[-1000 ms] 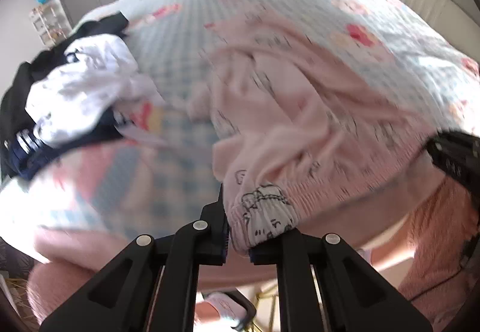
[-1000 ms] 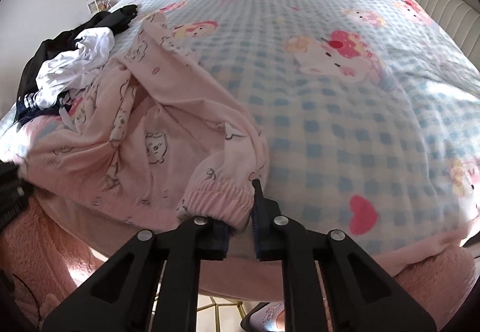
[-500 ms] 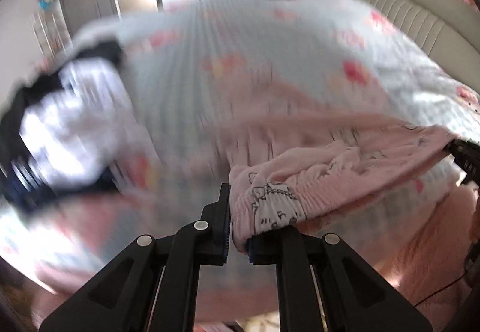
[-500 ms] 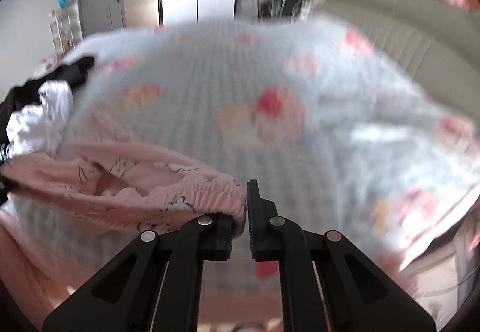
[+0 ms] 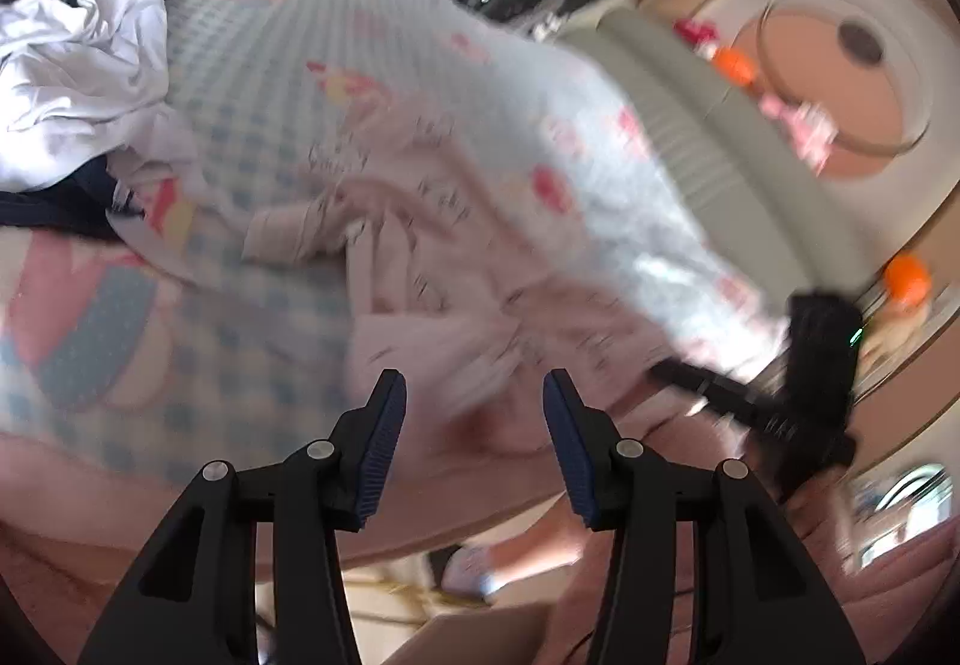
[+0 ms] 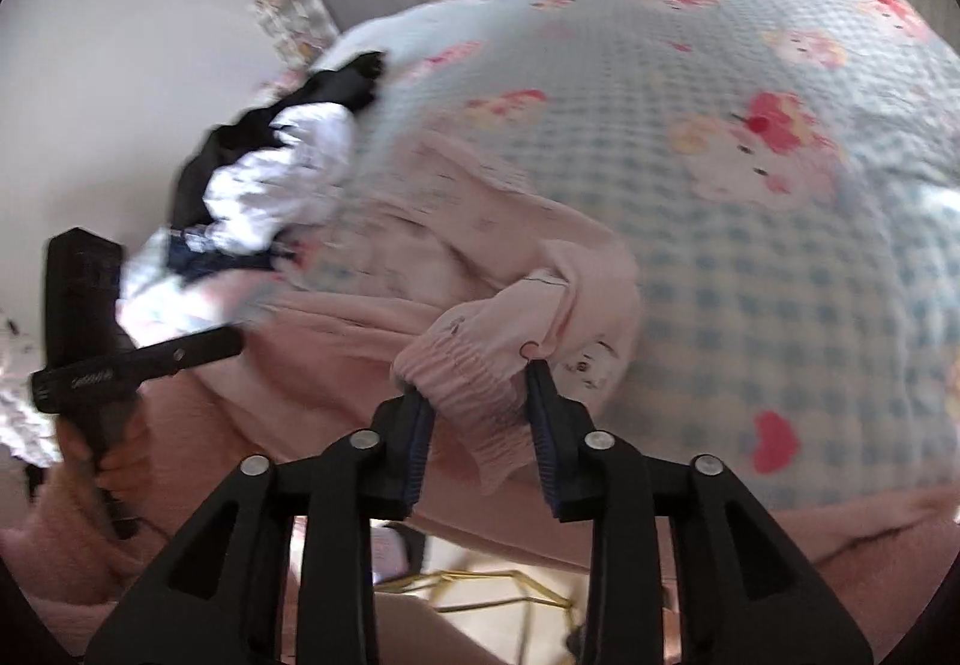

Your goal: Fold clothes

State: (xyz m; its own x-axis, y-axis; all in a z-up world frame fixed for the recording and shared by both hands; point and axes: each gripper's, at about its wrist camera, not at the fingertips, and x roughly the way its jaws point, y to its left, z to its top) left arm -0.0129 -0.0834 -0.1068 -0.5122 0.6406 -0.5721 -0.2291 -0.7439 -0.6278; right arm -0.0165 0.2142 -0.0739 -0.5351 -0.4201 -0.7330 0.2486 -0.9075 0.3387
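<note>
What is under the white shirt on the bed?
Dark clothes poke out beneath the white shirt, and the checked blanket lies under the pile. How many dark pieces there are stays hidden.

A wide bed [image 6: 750,257] spread with a pale blue-and-white checked quilt printed with pink cartoon cats fills the view ahead of both tools. A crumpled pale pink pyjama garment with small cartoon prints [image 6: 480,269] lies on it just ahead of the right tool [image 6: 480,425]. Farther off to that tool's left sits a heap of white and dark navy clothes [image 6: 270,185].
</note>
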